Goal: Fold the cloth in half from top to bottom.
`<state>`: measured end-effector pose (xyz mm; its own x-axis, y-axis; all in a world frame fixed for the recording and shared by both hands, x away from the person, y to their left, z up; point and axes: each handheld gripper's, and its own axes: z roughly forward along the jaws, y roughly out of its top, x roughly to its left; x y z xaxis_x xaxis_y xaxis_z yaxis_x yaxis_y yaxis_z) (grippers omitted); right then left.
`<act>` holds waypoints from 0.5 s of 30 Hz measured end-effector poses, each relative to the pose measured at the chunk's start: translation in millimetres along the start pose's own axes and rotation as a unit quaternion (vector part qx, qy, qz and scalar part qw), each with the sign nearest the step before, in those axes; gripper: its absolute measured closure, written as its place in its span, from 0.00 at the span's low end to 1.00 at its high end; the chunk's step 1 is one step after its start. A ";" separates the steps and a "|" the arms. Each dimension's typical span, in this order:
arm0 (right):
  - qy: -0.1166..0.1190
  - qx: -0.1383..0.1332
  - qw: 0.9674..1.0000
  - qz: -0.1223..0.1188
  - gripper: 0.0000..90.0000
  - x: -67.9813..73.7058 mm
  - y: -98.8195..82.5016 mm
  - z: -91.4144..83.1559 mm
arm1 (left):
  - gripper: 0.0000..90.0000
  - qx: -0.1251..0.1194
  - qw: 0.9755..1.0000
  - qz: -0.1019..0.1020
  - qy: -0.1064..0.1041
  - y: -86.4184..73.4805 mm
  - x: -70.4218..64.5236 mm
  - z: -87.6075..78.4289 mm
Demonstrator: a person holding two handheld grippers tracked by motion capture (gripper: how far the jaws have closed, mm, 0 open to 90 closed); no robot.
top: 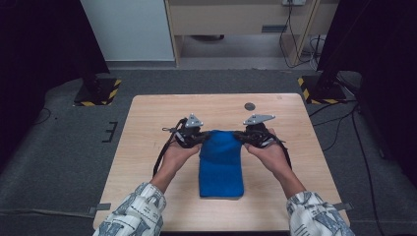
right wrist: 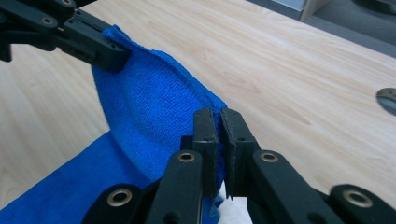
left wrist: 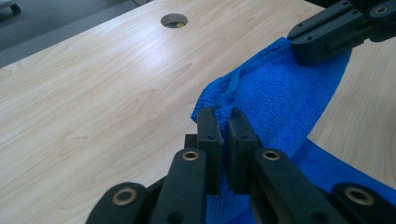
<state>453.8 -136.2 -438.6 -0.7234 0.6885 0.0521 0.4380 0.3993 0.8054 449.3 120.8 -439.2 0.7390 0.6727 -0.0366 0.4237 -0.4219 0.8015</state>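
Observation:
A blue towel (top: 221,164) lies lengthwise on the wooden table (top: 147,147), its far end lifted off the surface. My left gripper (top: 199,139) is shut on the towel's far left corner, and the cloth (left wrist: 280,102) is pinched between its black jaws (left wrist: 223,119). My right gripper (top: 242,138) is shut on the far right corner; the towel edge (right wrist: 154,102) runs from its jaws (right wrist: 217,116) across to the other gripper (right wrist: 93,44). The lifted edge sags between the two grippers. The near part of the towel rests flat on the table.
A round cable hole (top: 250,106) sits in the table behind the right gripper. Two stand bases with yellow-black striped tape (top: 98,91) (top: 319,89) flank the table's far corners on the grey floor. Cabinets and cables stand at the back.

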 end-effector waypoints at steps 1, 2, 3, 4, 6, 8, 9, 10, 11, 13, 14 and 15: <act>0.003 0.000 1.000 -0.001 0.95 2.7 -2.0 -0.3 | 0.95 0.000 1.000 0.000 -0.001 -2.1 -0.2 -0.7; 0.004 0.001 1.000 -0.001 0.95 5.3 -4.1 -0.5 | 0.95 0.000 1.000 0.000 -0.003 -3.9 -0.7 -1.1; 0.005 0.001 1.000 -0.004 0.95 7.4 -6.2 -0.6 | 0.95 -0.001 1.000 0.001 -0.004 -5.9 -1.7 -1.0; 0.007 0.001 1.000 -0.005 0.95 9.2 -8.6 -0.7 | 0.95 0.001 1.000 0.004 -0.005 -8.1 -2.4 -1.0; 0.011 0.003 1.000 -0.005 0.95 11.8 -14.0 0.0 | 0.95 0.002 1.000 0.001 -0.009 -12.8 -3.7 -1.0; 0.015 0.006 1.000 -0.005 0.95 14.4 -19.6 1.3 | 0.95 0.004 1.000 0.001 -0.012 -16.8 -5.6 -1.6; 0.016 0.007 1.000 -0.006 0.95 15.3 -21.9 1.8 | 0.95 0.004 1.000 0.001 -0.012 -18.4 -6.7 -2.2; 0.017 0.008 1.000 -0.005 0.95 16.4 -23.8 2.1 | 0.95 0.004 1.000 0.002 -0.013 -19.8 -7.9 -3.1; 0.018 0.008 1.000 -0.006 0.95 17.8 -25.4 2.0 | 0.95 0.002 1.000 0.003 -0.013 -21.4 -9.4 -4.2; 0.020 0.006 1.000 -0.005 0.95 20.6 -28.1 0.9 | 0.95 0.003 1.000 0.005 -0.013 -24.1 -11.9 -6.6; 0.023 0.005 1.000 -0.008 0.95 21.8 -29.2 0.0 | 0.95 0.001 1.000 0.004 -0.015 -25.1 -12.6 -8.0; 0.024 0.005 1.000 -0.009 0.95 22.8 -30.3 -1.0 | 0.95 0.000 1.000 0.001 -0.016 -25.7 -13.1 -9.5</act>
<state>423.5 -133.2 -461.1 -0.7557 0.6515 0.0668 0.4304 0.4172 0.8005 423.8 128.6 -453.6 0.7567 0.6516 -0.0537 0.4215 -0.4234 0.8019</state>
